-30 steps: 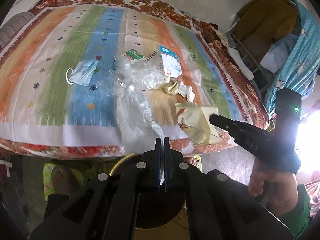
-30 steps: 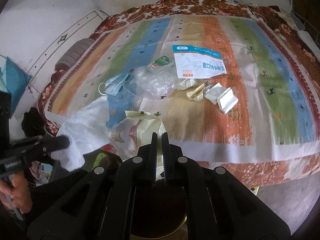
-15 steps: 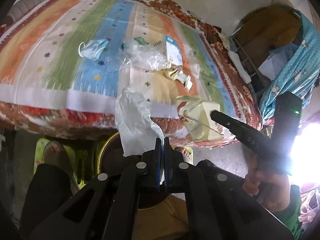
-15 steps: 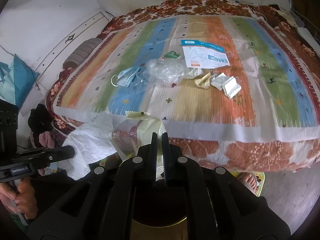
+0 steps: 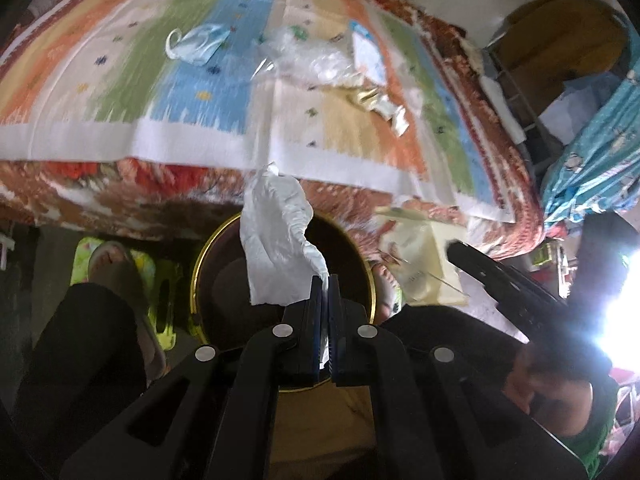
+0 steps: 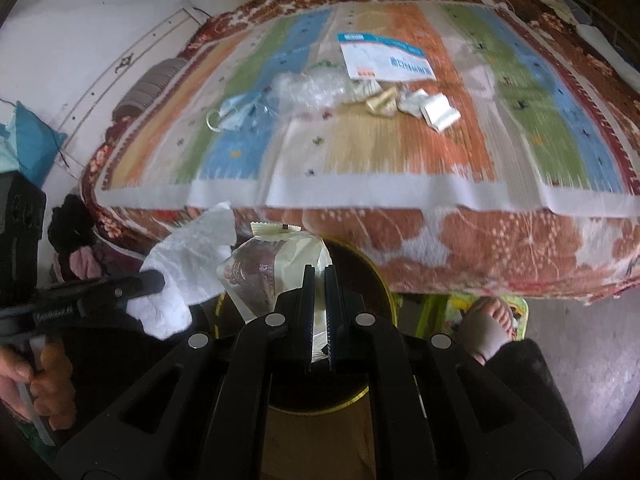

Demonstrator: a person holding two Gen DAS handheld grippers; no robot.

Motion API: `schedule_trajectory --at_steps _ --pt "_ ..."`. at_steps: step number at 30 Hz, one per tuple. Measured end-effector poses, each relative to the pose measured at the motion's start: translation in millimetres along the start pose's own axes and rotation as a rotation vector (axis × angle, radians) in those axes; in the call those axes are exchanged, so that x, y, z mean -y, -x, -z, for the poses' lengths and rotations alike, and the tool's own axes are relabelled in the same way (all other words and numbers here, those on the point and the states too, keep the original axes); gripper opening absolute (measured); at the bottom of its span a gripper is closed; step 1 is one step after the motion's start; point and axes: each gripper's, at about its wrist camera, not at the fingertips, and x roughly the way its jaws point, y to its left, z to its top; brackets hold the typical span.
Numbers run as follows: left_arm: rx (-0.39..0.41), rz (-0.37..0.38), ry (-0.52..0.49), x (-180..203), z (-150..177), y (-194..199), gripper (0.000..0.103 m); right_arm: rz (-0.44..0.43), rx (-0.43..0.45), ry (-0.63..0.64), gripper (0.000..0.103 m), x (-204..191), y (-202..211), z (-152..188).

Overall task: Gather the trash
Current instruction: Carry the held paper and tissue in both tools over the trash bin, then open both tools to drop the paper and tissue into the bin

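Left gripper (image 5: 325, 280) pinching tissue (image 5: 276, 240), right gripper (image 6: 319, 272) pinching wrapper (image 6: 272, 264) above bin (image 5: 202, 264); off-centre release risks landing outside rim.

Both hand-held grippers (image 5: 325, 280) (image 6: 318, 270) clamped, angled downward

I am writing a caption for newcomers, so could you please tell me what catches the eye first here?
The left gripper pinches a crumpled white tissue over a round dark bin with a gold rim, and the right gripper clamps a cream snack wrapper beside it. Behind, a blue face mask and other litter lie on the striped bedcover.
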Motion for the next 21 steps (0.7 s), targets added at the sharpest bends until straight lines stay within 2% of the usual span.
schedule_trajectory --at_steps 8,12,13,14,15,16,17,19,21 --pt "-0.104 -0.058 0.066 -15.3 2.2 -31.2 0.002 0.039 -0.105 -0.017 0.004 1.6 -27.8 18.0" --pt "-0.122 -0.06 0.089 -19.3 0.6 -36.6 0.002 0.008 -0.157 -0.078 0.004 8.3 -44.6 21.8" --pt "-0.126 -0.057 0.089 -19.4 0.7 -37.6 0.002 0.007 -0.161 -0.087 0.007 8.8 -46.4 21.9" --pt "-0.129 -0.055 0.086 -19.3 0.6 -38.4 0.008 0.01 -0.163 -0.096 0.016 9.6 -47.9 22.1" --pt "-0.127 -0.06 0.087 -19.1 0.5 -38.6 0.024 0.008 -0.168 -0.103 0.023 10.1 -49.0 22.1" --pt "-0.107 -0.077 0.092 -20.6 -0.2 -36.2 0.032 0.004 -0.17 -0.113 0.035 10.9 -49.9 21.8" --pt "-0.089 -0.087 0.099 -22.2 -1.6 -33.3 0.039 0.001 -0.169 -0.124 0.037 12.2 -50.3 21.7" --pt "-0.072 -0.08 0.119 -25.2 -5.5 -29.0 0.039 -0.002 -0.171 -0.132 0.038 14.5 -50.9 20.7" --pt "-0.061 -0.082 0.127 -27.1 -8.2 -26.7 0.047 -0.009 -0.169 -0.14 0.044 15.5 -50.8 18.6"
